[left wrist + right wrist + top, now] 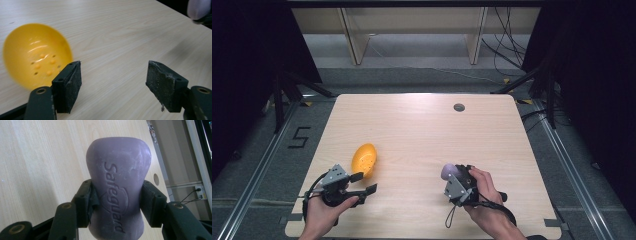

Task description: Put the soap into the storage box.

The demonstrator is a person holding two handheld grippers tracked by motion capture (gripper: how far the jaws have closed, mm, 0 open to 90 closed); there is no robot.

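- My right gripper [115, 202] is clamped on a purple soap bar [118, 182]; both pads press its narrowed waist, and the bar stands out past the fingertips with its embossed lettering facing the camera on that gripper.
- I judge the grip sits at the waist because the bar is thinnest there and the bulged ends keep it from sliding forward or back between the pads.
- In the high view the soap bar [448, 172] pokes out ahead of the right gripper [454, 178], above the wooden table [422, 130], on the near right part of it. Whether it rests on the wood or is held just clear, I cannot tell.
- My left gripper [113, 77] is released: the jaws stand wide apart with only bare tabletop between them.
- The yellow soap dish [35, 55] lies on the table just beyond and outside the left jaw, hollow side up, so its small drain holes and bumps face upward. It looks close to that jaw's tip; I cannot tell whether they touch.
- In the high view the dish [364, 160] sits just ahead of the left gripper [362, 182], and well apart from the soap, off to the right gripper's left.
- My reading: the dish is left open side up to take the bar, and the left gripper is kept open beside it, ready to steady it.
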